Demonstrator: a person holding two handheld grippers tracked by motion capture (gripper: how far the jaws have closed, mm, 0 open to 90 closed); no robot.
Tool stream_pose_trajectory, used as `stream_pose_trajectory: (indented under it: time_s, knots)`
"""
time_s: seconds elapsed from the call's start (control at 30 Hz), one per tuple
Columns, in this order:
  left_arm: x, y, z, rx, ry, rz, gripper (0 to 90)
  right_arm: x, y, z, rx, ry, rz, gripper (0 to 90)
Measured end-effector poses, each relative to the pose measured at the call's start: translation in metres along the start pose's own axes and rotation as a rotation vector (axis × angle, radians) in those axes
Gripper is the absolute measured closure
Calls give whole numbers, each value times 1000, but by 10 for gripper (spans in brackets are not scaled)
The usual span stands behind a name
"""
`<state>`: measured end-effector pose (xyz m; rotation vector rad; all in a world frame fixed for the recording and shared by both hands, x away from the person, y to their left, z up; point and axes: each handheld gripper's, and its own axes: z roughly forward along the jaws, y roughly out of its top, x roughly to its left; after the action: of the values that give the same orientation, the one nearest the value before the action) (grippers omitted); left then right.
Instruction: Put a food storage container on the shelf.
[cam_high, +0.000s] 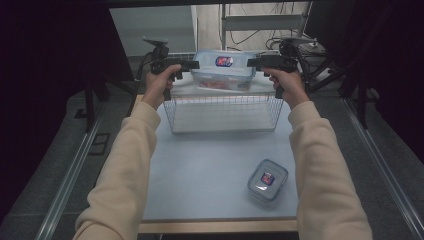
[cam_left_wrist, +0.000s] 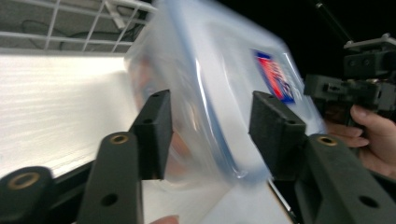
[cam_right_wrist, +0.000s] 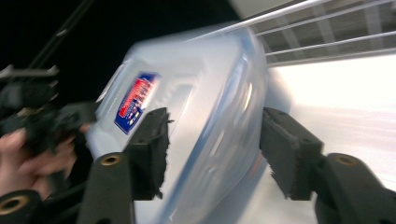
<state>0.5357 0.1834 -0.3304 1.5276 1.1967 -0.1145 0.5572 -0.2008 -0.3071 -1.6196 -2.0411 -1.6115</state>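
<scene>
Clear plastic lidded box (cam_high: 222, 70), blurred, at top centre above the white wire basket (cam_high: 223, 114), between released left tongs (cam_high: 192, 64) and released right tongs (cam_high: 252, 62).

Dim room with dark edges around the pale counter (cam_high: 210, 165); glare whitens it beside the motion-blurred container (cam_left_wrist: 219, 79).

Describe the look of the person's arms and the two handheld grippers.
Both arms wear long cream sleeves, hands bare. The left gripper and right gripper are black, pistol-shaped tools with a grey plate on top. Up close, the fingers are blocky black pads on black arms with brass-ringed screw holes; the right gripper's pads look frayed at the edges.
</scene>
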Motion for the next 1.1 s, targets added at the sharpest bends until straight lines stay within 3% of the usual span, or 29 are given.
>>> stream_pose_trajectory:
  time_s: [0.07,0.2,0.23,0.3,0.47,0.57,0.7,0.93,1.1]
  knots:
    - [3,-1,0,-9,-13,-13,476,1,-2,3,-8,-10,-12,417]
    - [0,-3,-1,-18,0,13,467,5,-5,4,-54,-41,-7,394]
    - [-1,-3,-2,-26,9,22,465,8,-6,2,-72,-80,-42,371]
    - [-4,-4,-6,-42,10,42,447,14,-8,-3,-104,-99,-88,360]
    - [-18,-11,-18,-31,68,146,386,24,-15,-23,-107,-63,-183,363]
    - [-30,-24,-30,-31,57,201,365,31,-24,-34,-87,-59,-245,368]
    - [-45,-45,-46,-29,95,289,340,38,-40,-46,-64,-75,-307,374]
    - [-64,-92,-63,-25,82,353,326,44,-61,-58,-43,-100,-376,436]
    - [-72,-124,-69,-20,43,377,326,45,-74,-57,-13,-104,-423,595]
